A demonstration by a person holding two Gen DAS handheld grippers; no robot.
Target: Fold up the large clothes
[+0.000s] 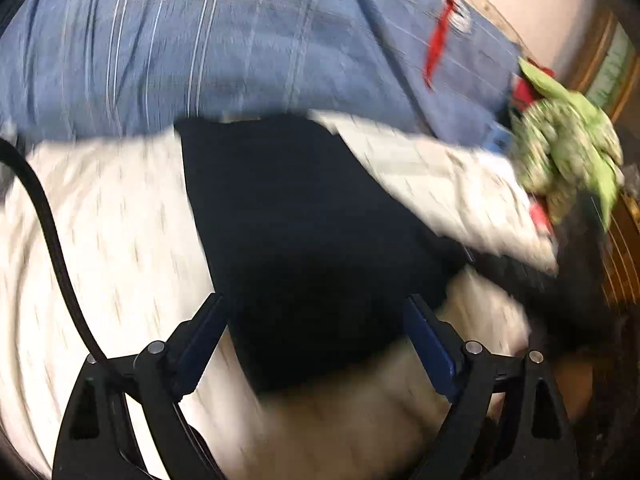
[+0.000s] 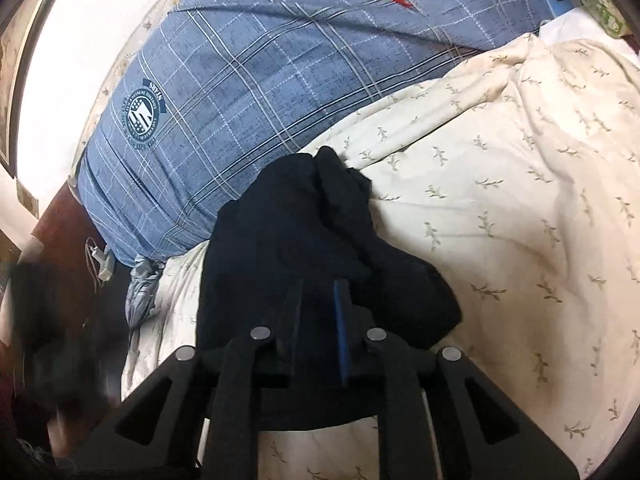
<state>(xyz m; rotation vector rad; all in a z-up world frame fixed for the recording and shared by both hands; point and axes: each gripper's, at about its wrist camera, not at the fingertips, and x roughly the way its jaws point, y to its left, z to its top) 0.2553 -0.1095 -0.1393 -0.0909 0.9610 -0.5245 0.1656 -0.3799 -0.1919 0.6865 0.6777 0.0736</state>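
A black garment (image 1: 300, 208) lies as a flat dark panel on a white leaf-print bed sheet (image 1: 100, 220); the left wrist view is blurred. My left gripper (image 1: 314, 300) hovers over its near end, jaws wide apart, touching nothing. In the right wrist view the black garment (image 2: 288, 216) is bunched up on the sheet (image 2: 500, 200). My right gripper (image 2: 319, 282) has its jaws close together, with a fold of that black cloth pinched between them.
A big blue plaid pillow (image 1: 240, 52) (image 2: 240, 92) lies behind the garment. A green patterned cloth (image 1: 568, 152) sits at the bed's right end, a red strip (image 1: 440, 36) on the pillow. A black cable (image 1: 52, 232) crosses the left. A grey cloth (image 2: 140, 292) and white charger (image 2: 102, 260) lie at the bed's left edge.
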